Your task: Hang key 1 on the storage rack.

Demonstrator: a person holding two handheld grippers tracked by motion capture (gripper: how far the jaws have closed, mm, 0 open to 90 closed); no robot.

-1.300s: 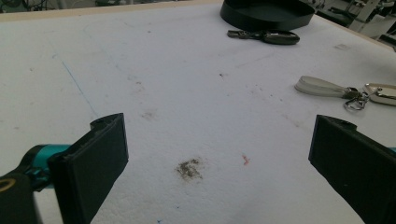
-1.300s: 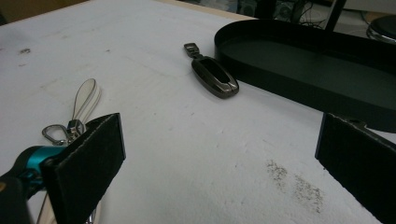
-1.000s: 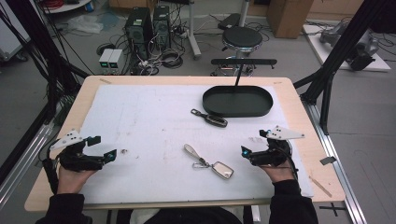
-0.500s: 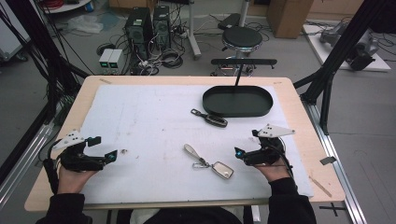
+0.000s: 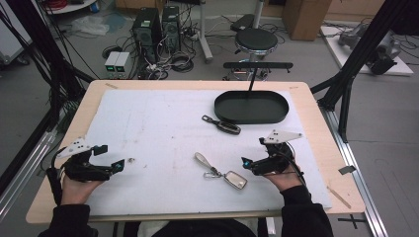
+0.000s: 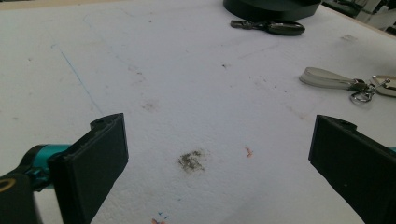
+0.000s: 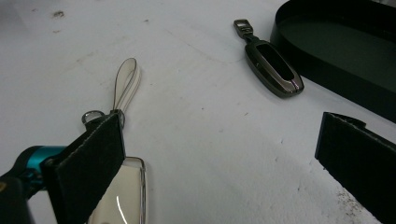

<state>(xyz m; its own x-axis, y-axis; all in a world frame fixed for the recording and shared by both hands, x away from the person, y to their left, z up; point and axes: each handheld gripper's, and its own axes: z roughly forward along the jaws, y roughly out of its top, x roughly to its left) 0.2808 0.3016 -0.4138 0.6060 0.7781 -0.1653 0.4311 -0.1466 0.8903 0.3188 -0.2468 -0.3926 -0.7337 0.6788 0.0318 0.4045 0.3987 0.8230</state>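
Item: pale, silver-framed key fob on a cream strap [image 5: 220, 171], flat on the white table mat [image 5: 148, 128] beside the right gripper [image 7: 219, 154], jaws wide and empty (left gripper [image 5: 111, 158] likewise, idle); shift left, straddle fob, then close.

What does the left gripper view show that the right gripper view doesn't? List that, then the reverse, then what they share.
Left gripper view: a dark smudge and a blue pen line on the white mat.
Right gripper view: the inner floor of the black tray, and the pale key fob lying right by a jaw of the open right hand-held gripper.
Both: the pale fob's strap, the dark key fob, the tray, the mat.
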